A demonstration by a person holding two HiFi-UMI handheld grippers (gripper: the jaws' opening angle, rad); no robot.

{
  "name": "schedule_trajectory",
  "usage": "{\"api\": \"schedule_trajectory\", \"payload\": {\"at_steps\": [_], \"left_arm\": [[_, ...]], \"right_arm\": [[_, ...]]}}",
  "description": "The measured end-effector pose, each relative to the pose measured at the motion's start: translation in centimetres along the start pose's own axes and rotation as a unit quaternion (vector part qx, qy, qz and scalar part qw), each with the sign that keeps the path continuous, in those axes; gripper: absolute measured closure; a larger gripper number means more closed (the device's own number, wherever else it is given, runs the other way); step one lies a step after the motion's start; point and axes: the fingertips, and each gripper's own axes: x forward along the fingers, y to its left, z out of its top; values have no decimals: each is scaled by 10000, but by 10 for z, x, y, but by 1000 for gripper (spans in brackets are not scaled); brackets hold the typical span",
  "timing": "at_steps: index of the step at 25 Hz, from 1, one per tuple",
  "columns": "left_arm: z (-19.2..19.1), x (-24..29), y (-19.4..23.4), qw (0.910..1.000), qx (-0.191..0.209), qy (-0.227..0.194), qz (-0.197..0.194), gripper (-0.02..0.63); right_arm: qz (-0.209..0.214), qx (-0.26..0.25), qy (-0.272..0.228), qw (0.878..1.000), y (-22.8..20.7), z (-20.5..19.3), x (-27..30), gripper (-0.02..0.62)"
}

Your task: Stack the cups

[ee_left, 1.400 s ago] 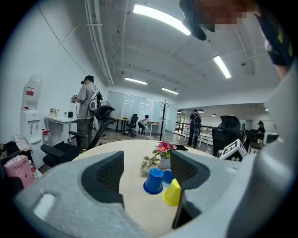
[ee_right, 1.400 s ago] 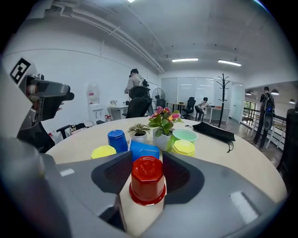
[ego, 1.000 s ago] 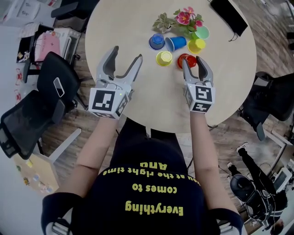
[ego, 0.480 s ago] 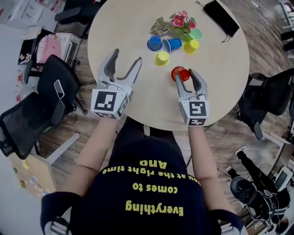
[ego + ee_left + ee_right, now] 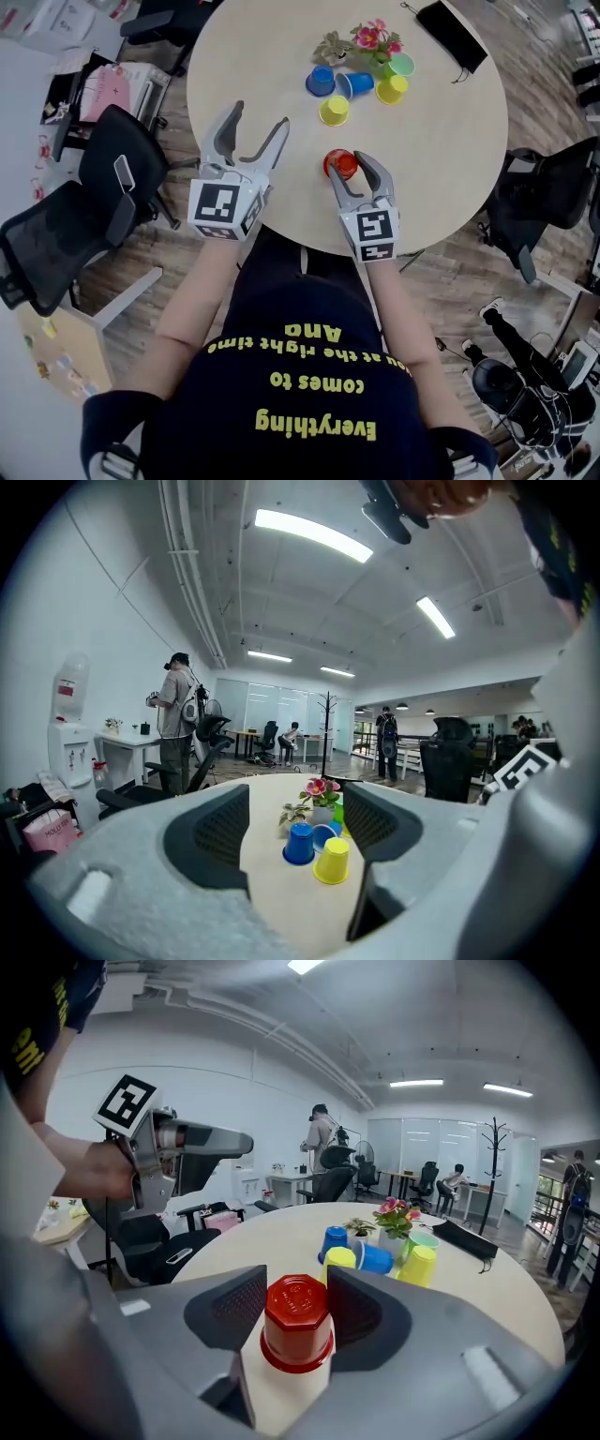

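A red cup (image 5: 341, 164) (image 5: 298, 1330) is upside down between the jaws of my right gripper (image 5: 345, 169) (image 5: 295, 1290), which is shut on its sides near the table's front edge. I cannot tell whether its rim touches the tabletop. My left gripper (image 5: 260, 117) (image 5: 295, 817) is open and empty at the table's left edge. Beyond the red cup is a cluster: an upside-down blue cup (image 5: 321, 81) (image 5: 299, 844), a blue cup on its side (image 5: 354, 84), an upside-down yellow cup (image 5: 334, 110) (image 5: 331, 861), a second yellow cup (image 5: 391, 89) and a green cup (image 5: 401, 65).
A small pot of flowers (image 5: 361, 42) stands right behind the cups on the round table (image 5: 441, 141). A black pouch (image 5: 452, 33) lies at the far right edge. Office chairs (image 5: 103, 187) stand around the table, and people are in the room's background.
My right gripper has carried the red cup away from the cluster, toward me and to the left. The left gripper has stayed open and has hardly shifted.
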Motion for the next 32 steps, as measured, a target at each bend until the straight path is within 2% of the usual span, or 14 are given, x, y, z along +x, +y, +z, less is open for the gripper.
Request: {"api": "schedule_trajectory", "payload": {"at_steps": [7, 13, 20, 25, 32], "left_arm": [[3, -14, 2, 10000, 44, -9, 35, 293], [2, -22, 2, 9999, 155, 8, 61, 293], [5, -15, 0, 9999, 142, -21, 19, 293], [7, -14, -1, 9999, 135, -48, 5, 293], [8, -8, -2, 9999, 97, -66, -15, 293]], "right_arm": [[340, -151, 277, 9989, 34, -24, 18, 383], [429, -178, 428, 9980, 45, -40, 21, 382], [533, -199, 562, 9968, 46, -48, 27, 380], [597, -185, 545, 9966, 46, -48, 24, 356], [379, 53, 324, 9987, 21, -31, 18, 356]]}}
